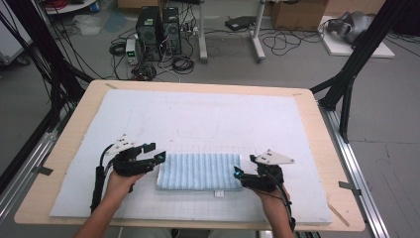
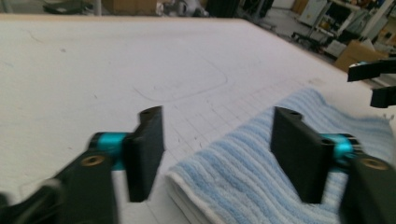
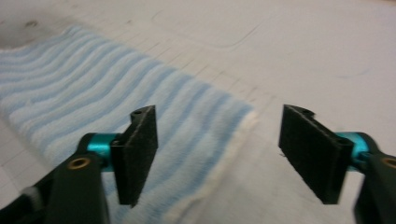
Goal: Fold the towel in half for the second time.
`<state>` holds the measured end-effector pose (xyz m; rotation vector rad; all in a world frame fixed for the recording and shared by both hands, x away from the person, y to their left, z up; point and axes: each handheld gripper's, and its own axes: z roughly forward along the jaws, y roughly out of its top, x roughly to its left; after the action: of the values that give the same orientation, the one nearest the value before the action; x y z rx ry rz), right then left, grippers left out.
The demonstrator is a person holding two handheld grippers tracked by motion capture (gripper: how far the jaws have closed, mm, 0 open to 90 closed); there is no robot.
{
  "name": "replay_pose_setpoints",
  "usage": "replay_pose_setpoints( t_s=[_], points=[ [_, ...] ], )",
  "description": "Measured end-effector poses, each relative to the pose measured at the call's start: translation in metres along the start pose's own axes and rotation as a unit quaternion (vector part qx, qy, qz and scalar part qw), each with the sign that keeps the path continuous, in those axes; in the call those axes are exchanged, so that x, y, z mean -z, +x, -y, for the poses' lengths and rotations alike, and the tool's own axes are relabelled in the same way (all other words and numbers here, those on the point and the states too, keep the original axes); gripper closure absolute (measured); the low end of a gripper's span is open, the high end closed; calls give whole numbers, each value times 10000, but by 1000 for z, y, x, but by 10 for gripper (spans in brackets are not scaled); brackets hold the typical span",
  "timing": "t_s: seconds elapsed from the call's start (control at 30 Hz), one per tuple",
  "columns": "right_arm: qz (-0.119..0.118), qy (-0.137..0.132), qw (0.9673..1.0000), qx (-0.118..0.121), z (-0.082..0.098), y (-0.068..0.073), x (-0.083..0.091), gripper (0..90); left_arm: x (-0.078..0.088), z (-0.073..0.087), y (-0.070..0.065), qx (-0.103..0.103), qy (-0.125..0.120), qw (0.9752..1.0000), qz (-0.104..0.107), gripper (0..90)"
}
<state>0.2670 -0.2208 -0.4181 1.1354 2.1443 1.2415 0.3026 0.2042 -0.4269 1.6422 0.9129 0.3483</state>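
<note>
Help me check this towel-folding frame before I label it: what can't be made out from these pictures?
- Small white tag by the towel's near edge, high view: too small to read.
- Towel's layer count: left gripper view is motion-blurred at its corner.
- Left gripper, right gripper: bodies cut off by the bottom edge in their own views.
- Faint pencil outline on the white mat: too faint to trace.

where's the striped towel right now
In the high view the folded blue-striped towel lies flat on the white mat, near its front edge, between the two grippers.
</note>
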Motion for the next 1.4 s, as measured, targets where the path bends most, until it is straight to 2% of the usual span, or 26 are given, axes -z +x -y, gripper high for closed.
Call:
replay_pose_setpoints(
  t_s=[0.07, 0.17, 0.3, 0.47, 0.63, 0.87, 1.07, 1.4],
  points=[
    [195, -130, 9997, -6, 0, -5, 12, 190, 6, -1, 2, -59, -29, 10000, -14, 164],
    [430, -270, 9987, -5, 2, -12, 28, 112, 17, -3, 5, -75, -183, 9998, -43, 161],
    [459, -360, 9983, 52, 5, -19, 46, 111, 28, -7, 8, -144, -250, 9995, -150, 164],
    [538, -538, 9971, -28, 7, -28, 59, 111, 38, -8, 9, -253, -256, 9991, -230, 166],
    [599, -475, 9971, -40, 11, -34, 62, 111, 44, -6, 11, -196, -212, 9991, -297, 168],
    [692, -492, 9964, 38, 14, -30, 67, 111, 52, -4, 10, -218, -203, 9991, -310, 187],
    [740, -510, 9960, 26, 11, -26, 72, 111, 60, -6, 9, -192, -286, 9989, -314, 188],
    [807, -520, 9953, 81, 9, -27, 76, 111, 62, -5, 10, -189, -314, 9987, -341, 190]
  ],
)
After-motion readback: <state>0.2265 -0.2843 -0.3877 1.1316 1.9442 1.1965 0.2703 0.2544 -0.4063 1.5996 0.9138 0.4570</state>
